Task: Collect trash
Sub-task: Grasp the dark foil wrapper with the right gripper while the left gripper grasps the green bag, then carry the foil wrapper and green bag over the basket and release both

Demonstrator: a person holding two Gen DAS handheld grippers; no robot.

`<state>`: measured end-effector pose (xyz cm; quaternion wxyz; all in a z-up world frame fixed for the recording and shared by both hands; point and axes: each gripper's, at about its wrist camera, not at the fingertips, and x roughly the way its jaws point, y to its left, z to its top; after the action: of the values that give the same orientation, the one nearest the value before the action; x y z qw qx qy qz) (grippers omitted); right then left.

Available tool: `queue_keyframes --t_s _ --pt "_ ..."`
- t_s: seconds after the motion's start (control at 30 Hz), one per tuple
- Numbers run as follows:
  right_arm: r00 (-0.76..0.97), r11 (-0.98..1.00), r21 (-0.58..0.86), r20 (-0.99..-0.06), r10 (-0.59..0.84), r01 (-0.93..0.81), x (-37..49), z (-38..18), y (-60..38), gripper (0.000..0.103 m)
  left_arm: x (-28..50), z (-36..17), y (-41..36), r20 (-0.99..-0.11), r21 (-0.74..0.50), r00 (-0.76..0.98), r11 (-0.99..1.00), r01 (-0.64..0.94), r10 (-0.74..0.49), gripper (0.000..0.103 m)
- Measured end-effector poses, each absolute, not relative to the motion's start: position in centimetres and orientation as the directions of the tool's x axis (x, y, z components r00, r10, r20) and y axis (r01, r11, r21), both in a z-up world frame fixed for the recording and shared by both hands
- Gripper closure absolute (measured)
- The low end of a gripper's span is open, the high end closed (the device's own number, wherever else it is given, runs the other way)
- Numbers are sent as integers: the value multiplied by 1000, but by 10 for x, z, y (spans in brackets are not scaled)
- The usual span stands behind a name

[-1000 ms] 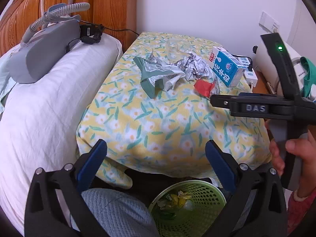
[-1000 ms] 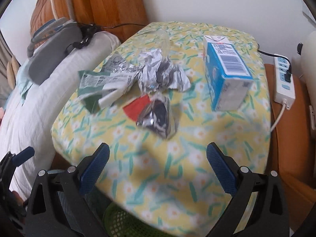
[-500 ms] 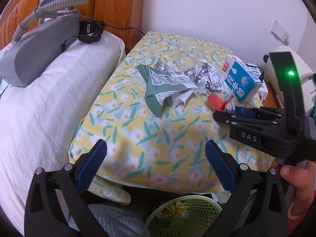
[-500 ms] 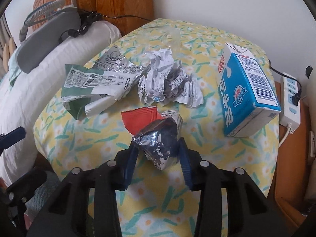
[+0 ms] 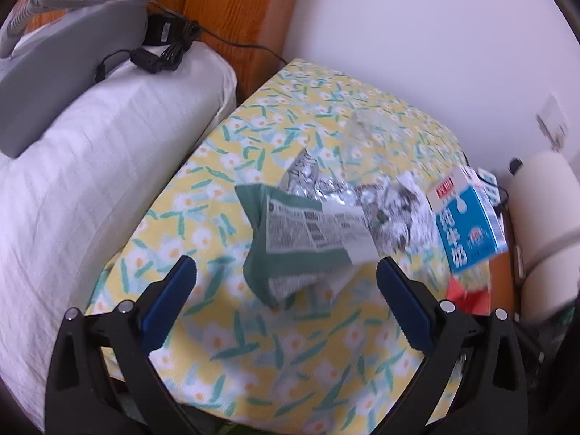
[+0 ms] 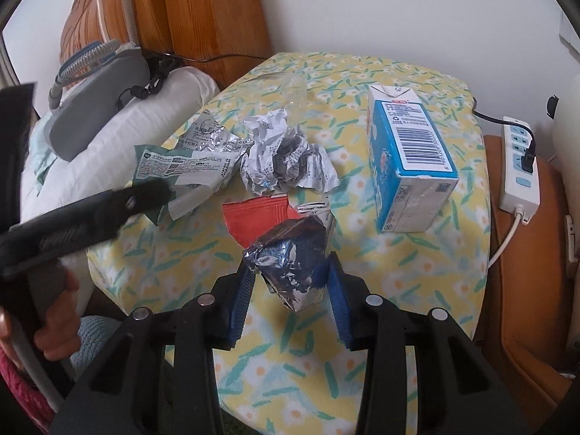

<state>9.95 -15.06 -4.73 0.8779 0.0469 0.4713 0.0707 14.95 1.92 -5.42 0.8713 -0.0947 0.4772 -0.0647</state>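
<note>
My right gripper (image 6: 290, 279) is shut on a crumpled foil wrapper (image 6: 290, 253) with a red inner side (image 6: 253, 217), held just above the flowered table (image 6: 398, 253). My left gripper (image 5: 286, 286) is open, with its fingers either side of a green and white snack bag (image 5: 301, 239); it also shows in the right wrist view (image 6: 181, 166). A crumpled paper ball (image 6: 286, 159) lies beside the bag. A blue milk carton (image 6: 406, 156) stands at the right. A clear plastic cup (image 6: 272, 90) lies at the back.
A white pillow (image 5: 90, 166) with a grey device and hose (image 5: 54, 54) lies left of the table. A wooden headboard (image 5: 235, 7) stands behind. A white power strip (image 6: 518, 166) rests on a brown surface at the right.
My left gripper has moved forward over the table to the green bag. My right gripper, closed on the foil wrapper half a second ago, still holds it, slightly pulled back.
</note>
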Motion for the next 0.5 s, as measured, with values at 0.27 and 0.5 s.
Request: queue_keyframes --t_s 0.27,0.5 --pt "544 977 192 -812 210 -90 94 -49 -156 63 176 -57 12 -854 -240 490 968 -69 -177 8" --pt "547 972 216 -804 232 -94 91 -48 -160 63 177 -66 6 -870 -236 455 971 -40 -192 30"
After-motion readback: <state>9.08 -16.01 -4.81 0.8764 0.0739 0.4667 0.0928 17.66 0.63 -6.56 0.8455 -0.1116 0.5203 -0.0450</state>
